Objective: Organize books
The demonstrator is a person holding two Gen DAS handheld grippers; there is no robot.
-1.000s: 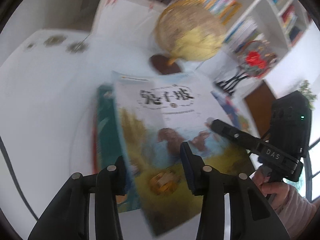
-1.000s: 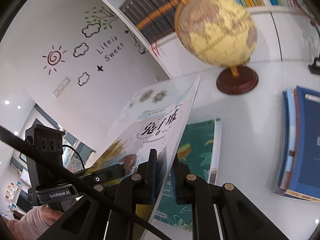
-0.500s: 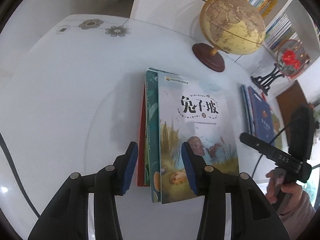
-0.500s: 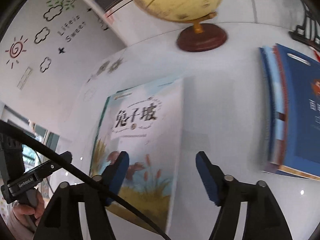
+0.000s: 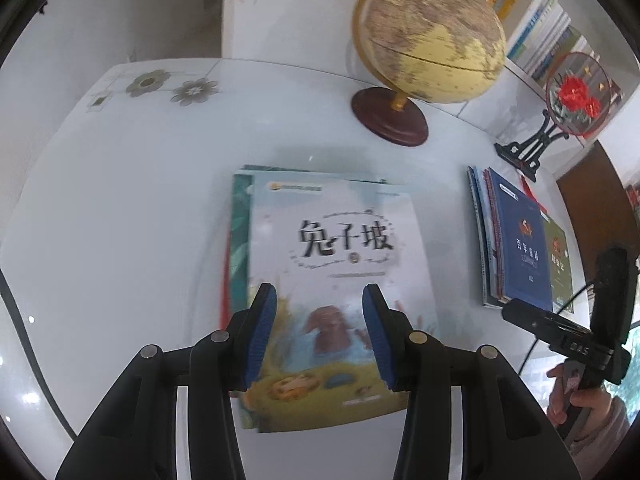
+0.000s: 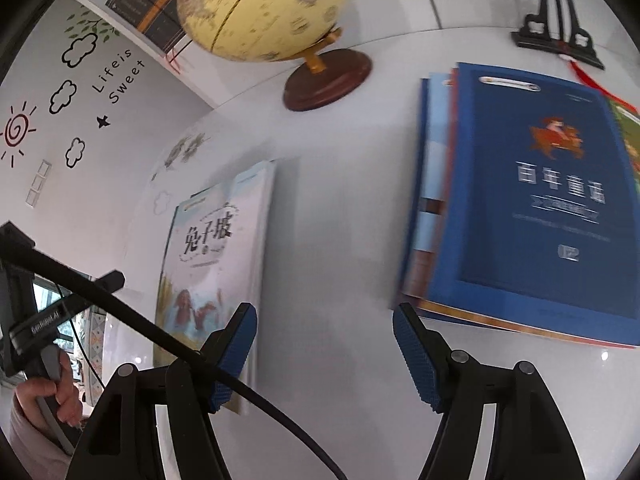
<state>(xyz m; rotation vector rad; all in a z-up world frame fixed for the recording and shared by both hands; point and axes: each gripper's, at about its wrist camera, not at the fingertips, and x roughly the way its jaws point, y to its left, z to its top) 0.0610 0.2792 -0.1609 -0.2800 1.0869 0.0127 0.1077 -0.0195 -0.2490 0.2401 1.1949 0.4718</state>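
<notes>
Rabbit book (image 5: 340, 280) flat beneath left gripper (image 5: 320, 336), untouched

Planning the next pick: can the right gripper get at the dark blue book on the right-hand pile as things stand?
Probably yes. The right gripper is open and empty over bare table, and the dark blue book lies on top of its pile, uncovered, just to the right.

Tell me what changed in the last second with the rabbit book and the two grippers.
The right gripper let go of the rabbit book, which went from tilted up to lying flat on the left stack; its jaws now stand open, facing the blue book. The left gripper is open above the cover. Globe and right stack unchanged.
</notes>
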